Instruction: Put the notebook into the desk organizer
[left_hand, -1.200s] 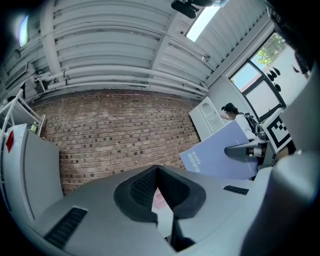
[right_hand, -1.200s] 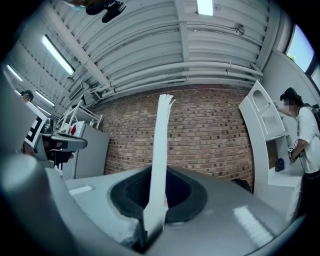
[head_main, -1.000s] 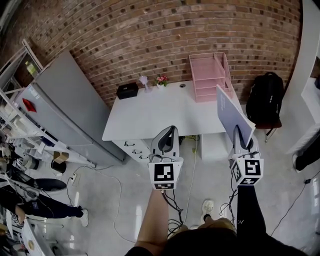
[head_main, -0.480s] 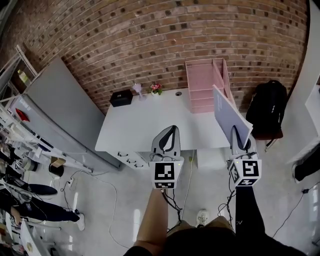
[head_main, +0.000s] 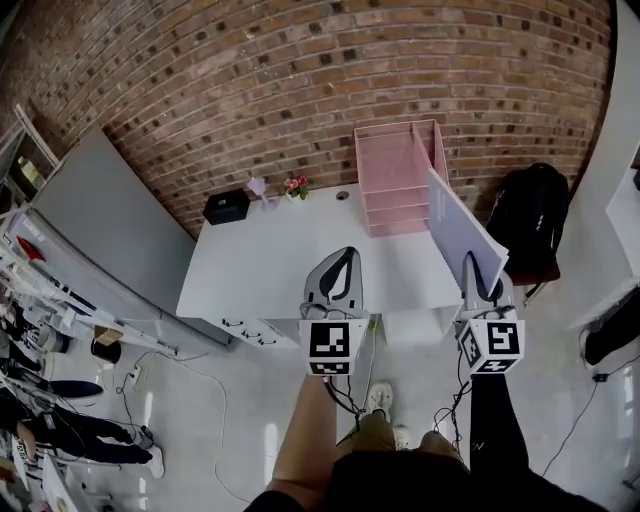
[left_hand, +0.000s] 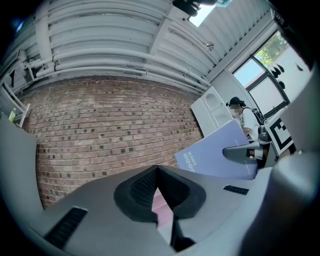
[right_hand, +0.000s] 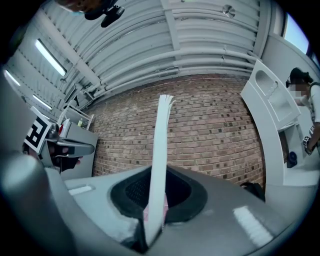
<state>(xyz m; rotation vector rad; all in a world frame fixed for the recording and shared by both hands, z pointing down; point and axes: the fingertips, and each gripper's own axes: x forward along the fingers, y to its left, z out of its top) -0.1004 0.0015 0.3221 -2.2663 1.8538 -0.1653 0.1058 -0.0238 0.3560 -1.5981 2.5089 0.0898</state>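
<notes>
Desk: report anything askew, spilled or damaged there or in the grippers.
Nothing stands out. The notebook stands on edge, clamped in the right gripper; organizer, black box and flowers sit upright along the back of the desk.

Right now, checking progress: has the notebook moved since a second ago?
Yes: the notebook, clamped in the right gripper, came forward, nearer the desk and its pink desk organizer.

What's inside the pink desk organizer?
Nothing shows in the trays of the desk organizer. The notebook, gripped upright by the right gripper, covers its lower right corner.
</notes>
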